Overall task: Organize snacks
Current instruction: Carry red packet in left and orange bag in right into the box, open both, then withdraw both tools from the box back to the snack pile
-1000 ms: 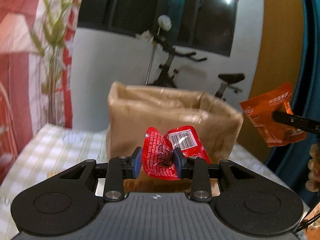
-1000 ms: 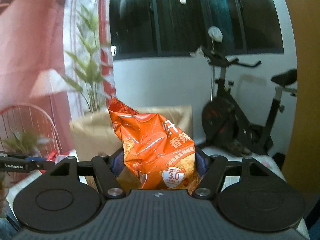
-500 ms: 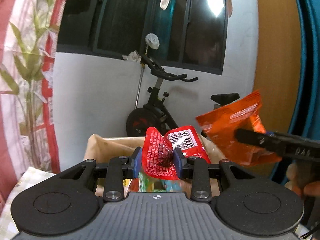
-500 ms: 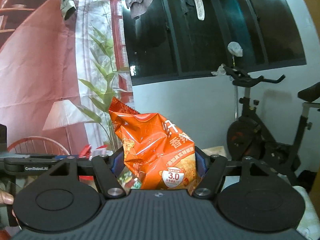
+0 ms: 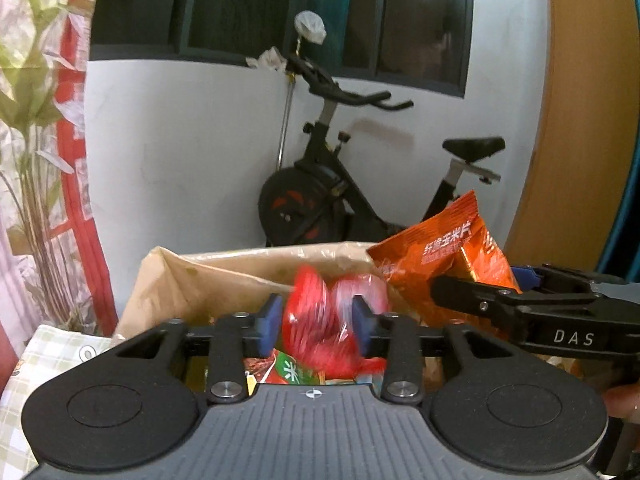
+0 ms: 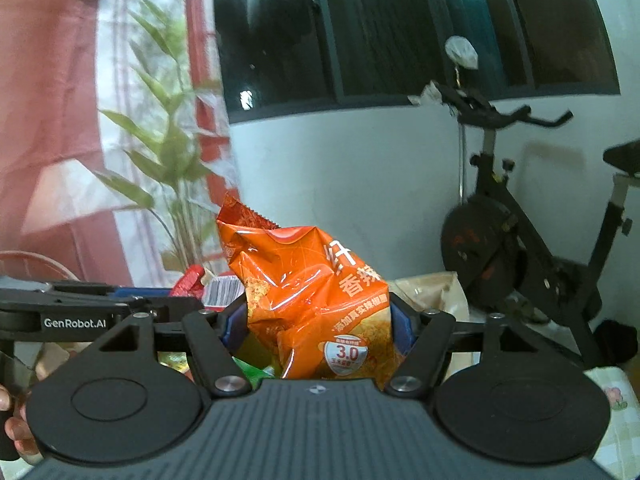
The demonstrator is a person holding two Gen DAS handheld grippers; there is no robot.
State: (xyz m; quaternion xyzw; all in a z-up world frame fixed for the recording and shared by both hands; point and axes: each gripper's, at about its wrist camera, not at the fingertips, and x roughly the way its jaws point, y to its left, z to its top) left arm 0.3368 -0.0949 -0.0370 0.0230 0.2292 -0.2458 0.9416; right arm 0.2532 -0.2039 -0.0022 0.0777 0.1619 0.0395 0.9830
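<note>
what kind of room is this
Most likely a room in someone's home: an exercise bike stands by the white wall under a dark window, with a printed curtain to the left.

Above the open mouth of the paper bag (image 5: 208, 280), both grippers crowd the same space. The left gripper (image 5: 316, 322) sits at the bag's 6 o'clock edge, and its blurred red packet (image 5: 320, 320) fills the gap between its pads. At 3 o'clock the right gripper (image 5: 480, 300) reaches in sideways with the orange chip bag (image 5: 444, 264), blocking that side of the opening. Snack packs (image 5: 292, 372) already lie inside, below the left gripper. The bag's 9 to 11 o'clock part looks open. Beyond the bag at 12 o'clock stands an exercise bike (image 5: 332, 200) against the wall.
</note>
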